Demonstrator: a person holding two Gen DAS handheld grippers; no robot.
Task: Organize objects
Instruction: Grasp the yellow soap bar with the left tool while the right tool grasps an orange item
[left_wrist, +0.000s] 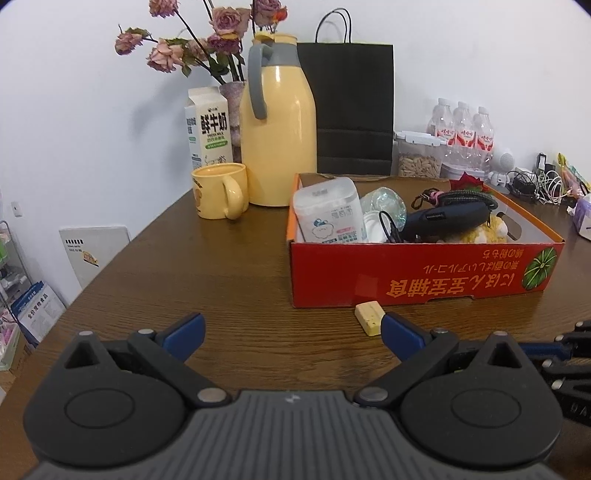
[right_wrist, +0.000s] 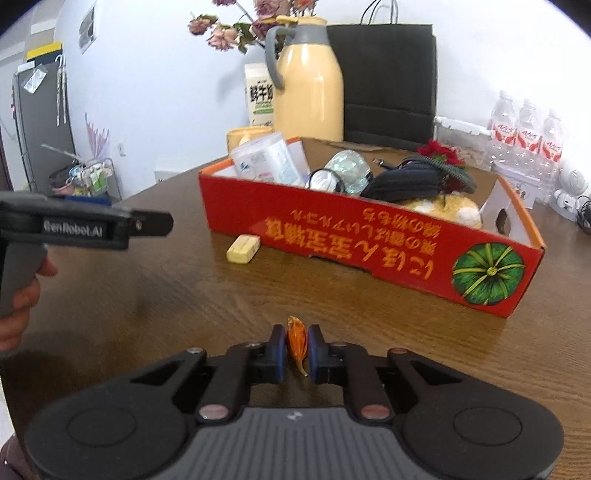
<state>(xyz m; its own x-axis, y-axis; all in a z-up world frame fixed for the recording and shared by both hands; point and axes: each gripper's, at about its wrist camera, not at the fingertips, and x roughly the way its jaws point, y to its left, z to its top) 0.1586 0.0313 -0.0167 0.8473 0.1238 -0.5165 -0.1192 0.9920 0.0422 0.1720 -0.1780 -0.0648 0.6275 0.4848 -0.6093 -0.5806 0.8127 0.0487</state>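
Right gripper (right_wrist: 296, 350) clenched on a small orange dried flower (right_wrist: 297, 345); left gripper (left_wrist: 293, 332) released and empty.

The flower is pinched upright between the right pads, just above the table (right_wrist: 147, 295), near the red box (right_wrist: 369, 243). The left jaws stand wide, the right fingertip just beside a yellow block (left_wrist: 368, 318) lying in front of the box. The box holds a white tub (left_wrist: 328, 212), a dark pouch (left_wrist: 443, 218), a clear bottle and a yellow plush. A hand (right_wrist: 22, 306) grips the left gripper's handle, and both grippers tilt downward.
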